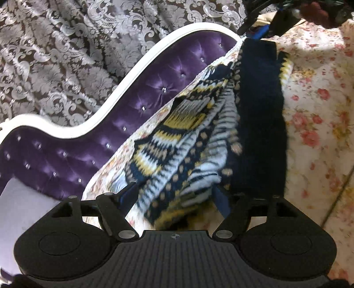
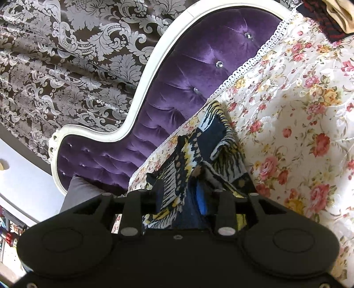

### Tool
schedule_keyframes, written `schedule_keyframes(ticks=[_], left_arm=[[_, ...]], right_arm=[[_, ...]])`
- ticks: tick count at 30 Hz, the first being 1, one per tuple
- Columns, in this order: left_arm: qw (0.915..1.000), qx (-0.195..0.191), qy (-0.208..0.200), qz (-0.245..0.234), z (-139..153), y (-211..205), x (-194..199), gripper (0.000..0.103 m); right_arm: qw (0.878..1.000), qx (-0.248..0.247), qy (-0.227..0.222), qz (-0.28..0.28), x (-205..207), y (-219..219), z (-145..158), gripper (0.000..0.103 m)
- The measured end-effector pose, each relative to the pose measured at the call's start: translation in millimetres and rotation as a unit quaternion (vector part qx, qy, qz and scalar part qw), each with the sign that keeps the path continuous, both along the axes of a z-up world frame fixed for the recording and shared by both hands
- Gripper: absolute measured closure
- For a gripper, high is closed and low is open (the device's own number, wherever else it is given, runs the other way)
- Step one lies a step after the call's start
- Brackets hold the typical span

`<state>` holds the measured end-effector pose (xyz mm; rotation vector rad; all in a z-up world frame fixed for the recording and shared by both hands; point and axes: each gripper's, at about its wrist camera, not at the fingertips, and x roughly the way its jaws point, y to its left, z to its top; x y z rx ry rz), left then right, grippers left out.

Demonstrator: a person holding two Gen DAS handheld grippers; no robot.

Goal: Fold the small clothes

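A small knitted garment [image 1: 199,137], navy with white, yellow and tan patterns, hangs stretched above the floral bed cover [image 1: 320,106]. My left gripper [image 1: 177,195] is shut on its near edge; the fabric bunches between the blue-padded fingers [image 1: 129,192]. My right gripper [image 1: 256,31] shows at the top of the left wrist view, pinching the far corner. In the right wrist view the same garment [image 2: 212,144] drapes away from my right gripper [image 2: 188,199], which is shut on it; cloth hides the fingertips.
A purple tufted headboard [image 2: 188,73] with a white frame stands at the left. A brown and silver damask curtain [image 2: 66,55] hangs behind it. Dark red and tan clothing [image 2: 327,17] lies at the far top right of the bed cover [image 2: 298,110].
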<state>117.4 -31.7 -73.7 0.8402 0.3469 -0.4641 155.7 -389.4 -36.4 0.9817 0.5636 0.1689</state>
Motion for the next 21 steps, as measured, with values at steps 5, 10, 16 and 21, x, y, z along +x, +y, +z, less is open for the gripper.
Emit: schedule_keyframes(ticks=[5, 10, 16, 21], left_arm=[[0.9859, -0.145, 0.062, 0.057, 22.9, 10.8, 64.2, 0.032], [0.9374, -0.253, 0.13, 0.202, 28.5, 45.0, 141.3, 0.032], [0.9337, -0.256, 0.15, 0.201, 31.8, 70.1, 132.0, 0.031], [0.9415, -0.245, 0.17, 0.157, 31.9, 72.7, 91.4, 0.03]], right_arm=[[1.0, 0.0, -0.002, -0.006, -3.6, -3.6, -1.0, 0.059], [1.0, -0.005, -0.001, -0.012, -3.0, -9.4, -2.6, 0.059], [0.998, -0.069, -0.003, -0.001, -6.0, -11.6, 4.0, 0.059], [0.991, -0.121, 0.005, 0.055, -10.5, 1.0, 5.9, 0.059]])
